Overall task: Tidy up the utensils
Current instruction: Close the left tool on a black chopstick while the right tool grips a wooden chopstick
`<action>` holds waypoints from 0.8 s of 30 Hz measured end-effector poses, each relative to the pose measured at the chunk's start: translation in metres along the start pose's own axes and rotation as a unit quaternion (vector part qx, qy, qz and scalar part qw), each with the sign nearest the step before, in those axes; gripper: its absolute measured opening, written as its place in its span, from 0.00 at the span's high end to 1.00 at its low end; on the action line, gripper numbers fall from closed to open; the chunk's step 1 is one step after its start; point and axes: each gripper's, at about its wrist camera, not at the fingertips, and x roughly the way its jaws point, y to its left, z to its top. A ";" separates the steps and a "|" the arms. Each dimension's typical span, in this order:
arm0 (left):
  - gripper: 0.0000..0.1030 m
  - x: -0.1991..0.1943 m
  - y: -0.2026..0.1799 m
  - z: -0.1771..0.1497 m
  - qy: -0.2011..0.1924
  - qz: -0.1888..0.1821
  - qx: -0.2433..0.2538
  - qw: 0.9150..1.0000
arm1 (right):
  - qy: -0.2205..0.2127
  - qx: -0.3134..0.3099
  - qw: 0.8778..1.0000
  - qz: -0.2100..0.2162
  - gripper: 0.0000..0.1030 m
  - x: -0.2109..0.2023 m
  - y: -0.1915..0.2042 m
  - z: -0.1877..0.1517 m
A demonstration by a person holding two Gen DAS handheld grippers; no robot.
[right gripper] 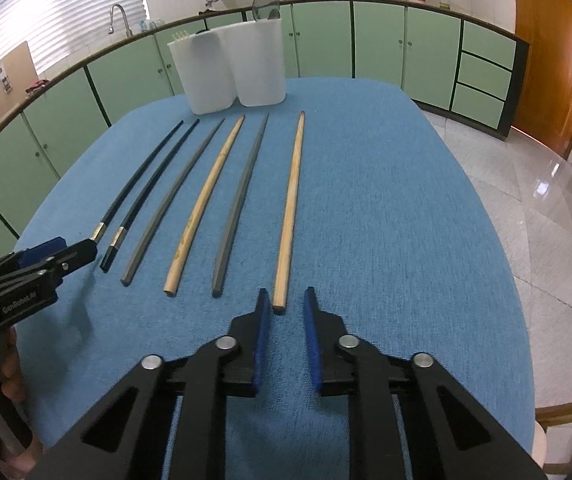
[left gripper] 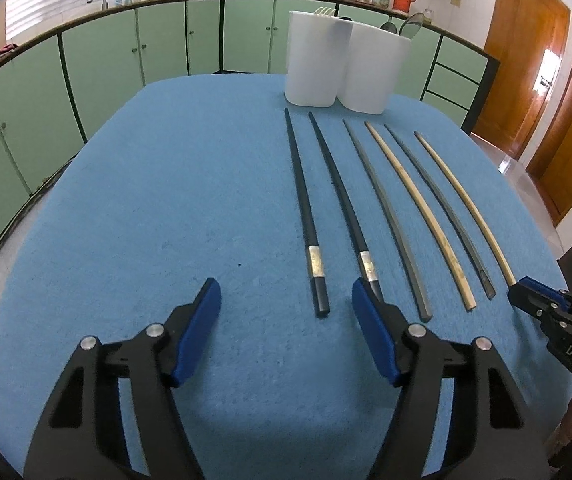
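Two white holders (right gripper: 229,72) are standing at the far end of the blue tabletop (right gripper: 386,220). Six chopsticks are lying side by side. The right claw (right gripper: 283,308), narrowly apart, is flanking the rightmost wooden chopstick (right gripper: 290,208) without touching; the left claw (left gripper: 286,300), wide apart, is straddling a black chopstick (left gripper: 308,224).

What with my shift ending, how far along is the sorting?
Done: some utensils stand in the holders. In hand: nothing gripped; the open left gripper straddles a black chopstick, the open right gripper a wooden chopstick. Left: all six sticks lie on the cloth.
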 end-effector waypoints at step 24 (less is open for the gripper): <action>0.84 -0.004 -0.011 -0.007 0.000 -0.022 -0.003 1.000 | -0.008 -0.001 1.000 -0.002 0.86 0.000 0.001 -0.002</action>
